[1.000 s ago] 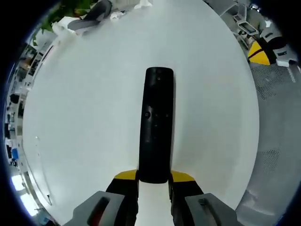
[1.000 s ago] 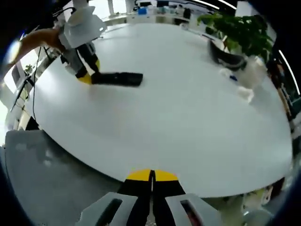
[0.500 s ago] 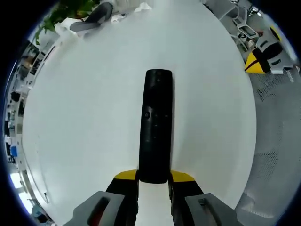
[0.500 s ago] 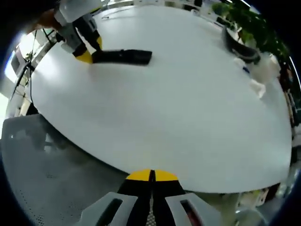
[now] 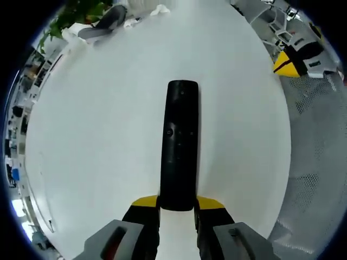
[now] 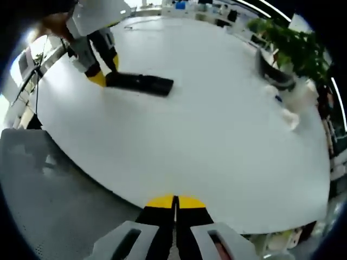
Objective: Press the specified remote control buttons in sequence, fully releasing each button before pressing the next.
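L gripper [image 5: 177, 207] clamps near end of remote [image 5: 180, 142] on white table [image 5: 97, 135] | R gripper [image 6: 174, 205] jaws closed, empty, at table edge

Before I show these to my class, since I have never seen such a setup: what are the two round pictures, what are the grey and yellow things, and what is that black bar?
There is no robot here: a person holds one pair of tongs in each hand, and a fisheye camera rides on each pair. The left gripper view looks along the left tongs, which are shut on the near end of a black remote control lying on a white table. The right gripper view looks along the right tongs, shut and holding nothing, near the table's edge; across the table it shows the same remote control and the left tongs. A green plant stands at the far side.
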Motion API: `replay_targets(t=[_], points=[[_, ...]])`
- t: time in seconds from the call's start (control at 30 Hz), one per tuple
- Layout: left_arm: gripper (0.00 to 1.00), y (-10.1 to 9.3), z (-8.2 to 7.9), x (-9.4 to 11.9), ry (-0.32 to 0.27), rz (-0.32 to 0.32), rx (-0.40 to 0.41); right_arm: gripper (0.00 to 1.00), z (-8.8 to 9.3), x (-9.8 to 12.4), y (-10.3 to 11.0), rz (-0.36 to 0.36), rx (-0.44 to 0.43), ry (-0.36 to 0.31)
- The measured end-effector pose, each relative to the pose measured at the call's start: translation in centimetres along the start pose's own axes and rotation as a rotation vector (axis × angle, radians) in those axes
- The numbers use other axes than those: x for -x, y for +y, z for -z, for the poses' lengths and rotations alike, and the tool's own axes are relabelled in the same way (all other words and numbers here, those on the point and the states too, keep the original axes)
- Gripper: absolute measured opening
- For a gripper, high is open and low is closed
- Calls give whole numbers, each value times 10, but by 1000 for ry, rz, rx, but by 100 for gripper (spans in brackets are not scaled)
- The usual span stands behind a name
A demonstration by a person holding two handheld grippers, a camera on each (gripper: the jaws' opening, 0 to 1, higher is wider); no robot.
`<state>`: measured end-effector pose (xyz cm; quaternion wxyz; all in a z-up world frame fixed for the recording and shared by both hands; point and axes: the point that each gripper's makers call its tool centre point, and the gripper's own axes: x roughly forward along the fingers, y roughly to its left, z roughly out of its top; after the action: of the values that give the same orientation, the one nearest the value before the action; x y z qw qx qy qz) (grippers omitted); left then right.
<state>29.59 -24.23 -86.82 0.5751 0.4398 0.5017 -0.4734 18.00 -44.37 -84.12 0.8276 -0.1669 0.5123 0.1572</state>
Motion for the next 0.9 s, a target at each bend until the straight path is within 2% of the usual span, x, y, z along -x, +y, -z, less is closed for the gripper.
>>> replay_targets(t=[0.07, 0.2, 0.4, 0.9], points=[[23, -4, 1, 1, -10, 0, 3, 0, -10, 6, -4, 24, 16, -69], [23, -12, 2, 1, -35, -2, 20, 0, -18, 12, -3, 13, -13, -116], [23, -23, 4, 3, -77, -1, 34, 0, -18, 12, -2, 2, -38, -116], [23, -41, 4, 2, -70, -4, 22, 0, -20, 16, -9, 31, -53, -144]])
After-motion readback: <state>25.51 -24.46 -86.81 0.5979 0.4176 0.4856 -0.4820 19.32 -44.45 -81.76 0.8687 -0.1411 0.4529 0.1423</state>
